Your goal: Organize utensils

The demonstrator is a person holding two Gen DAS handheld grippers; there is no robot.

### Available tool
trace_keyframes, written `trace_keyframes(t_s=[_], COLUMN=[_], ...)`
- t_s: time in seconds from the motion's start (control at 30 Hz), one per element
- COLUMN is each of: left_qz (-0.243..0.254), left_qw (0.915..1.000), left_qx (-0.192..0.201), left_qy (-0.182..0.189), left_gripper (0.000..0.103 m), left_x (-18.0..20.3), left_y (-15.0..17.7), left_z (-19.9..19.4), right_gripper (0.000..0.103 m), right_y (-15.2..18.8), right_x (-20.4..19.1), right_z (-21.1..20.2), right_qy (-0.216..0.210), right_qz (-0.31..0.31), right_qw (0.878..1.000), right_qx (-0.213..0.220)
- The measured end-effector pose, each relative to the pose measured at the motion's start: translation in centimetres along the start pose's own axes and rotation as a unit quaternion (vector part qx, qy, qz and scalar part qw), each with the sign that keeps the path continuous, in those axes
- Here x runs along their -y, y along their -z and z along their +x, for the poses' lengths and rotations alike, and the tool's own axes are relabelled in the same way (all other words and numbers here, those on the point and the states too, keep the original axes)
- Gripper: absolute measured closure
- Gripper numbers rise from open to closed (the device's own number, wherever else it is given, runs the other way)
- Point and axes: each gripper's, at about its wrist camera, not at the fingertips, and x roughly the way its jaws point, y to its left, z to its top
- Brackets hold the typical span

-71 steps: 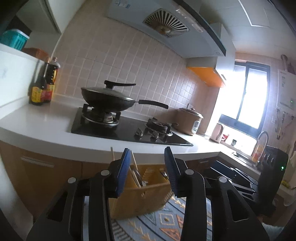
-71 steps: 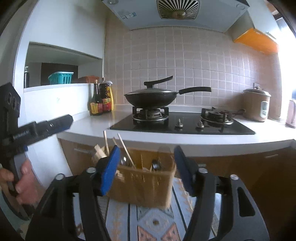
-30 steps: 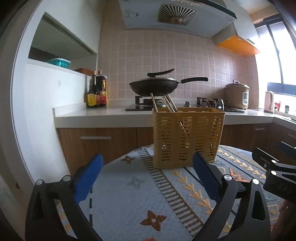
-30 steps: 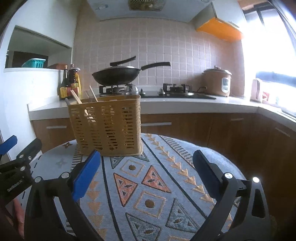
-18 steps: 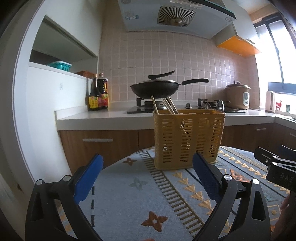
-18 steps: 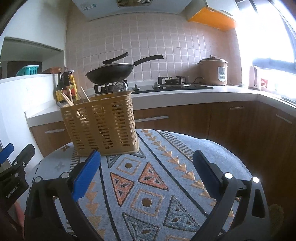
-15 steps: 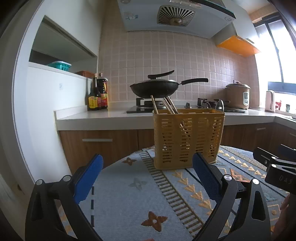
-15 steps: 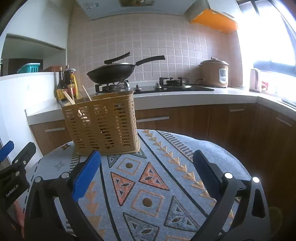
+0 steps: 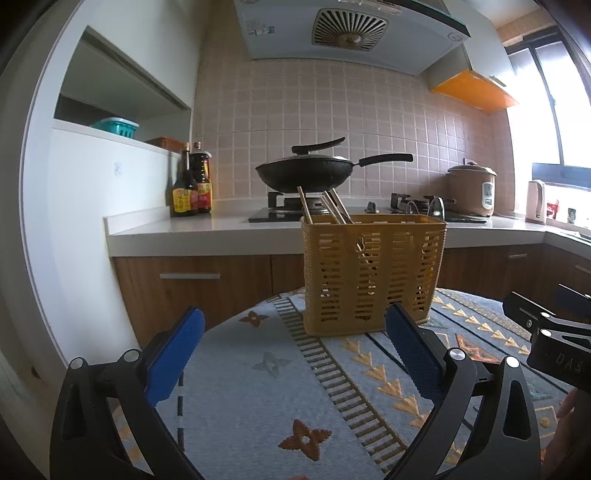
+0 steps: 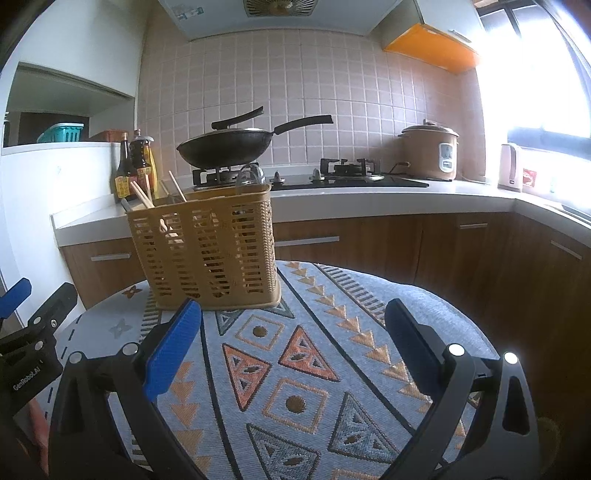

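You are facing a pink-tiled wall (image 9: pixel 280 107) under a range hood (image 9: pixel 347 33). A white countertop (image 10: pixel 369 195) is running over wooden cabinets (image 10: pixel 461 243). Daylight is pouring through the window (image 9: pixel 565 110) at right, washing out the corner.

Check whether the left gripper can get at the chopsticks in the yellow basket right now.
Probably yes: the left gripper is open and empty, bare tablecloth lies before the basket, and the chopsticks protrude above its rim.

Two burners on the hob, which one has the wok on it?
The burner nearer the sauce bottles carries the wok; the burner toward the rice cooker is bare.
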Motion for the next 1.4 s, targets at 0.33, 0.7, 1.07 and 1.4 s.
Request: trace_keyframes(t_s=[0.33,0.7,1.07,1.4], left_qz=[-0.001,-0.001,-0.001,-0.002], left_qw=[1.0,1.0,1.0,1.0], left_qx=[-0.001,0.001,0.0,0.001], left_qy=[0.001,0.004,0.007,0.008], left_gripper=[0.008,0.008,0.008,0.008], left_x=[0.0,0.05,0.15,0.24], left_y=[0.05,0.11,0.1,0.13], left_z=[-0.06,-0.09,-0.07,-0.15], right_gripper=[0.008,0.008,0.008,0.008], right_y=[-0.01,0.09,0.08,0.04], right_x=[-0.14,-0.19,-0.08,0.03], right_z=[0.29,0.41,0.6,0.69], right_qy=[-0.003,-0.005,-0.006,-0.008], right_qz=[-0.004,-0.005,-0.003,0.0], right_qw=[1.0,1.0,1.0,1.0], right_qx=[-0.004,-0.009,-0.012,-0.014])
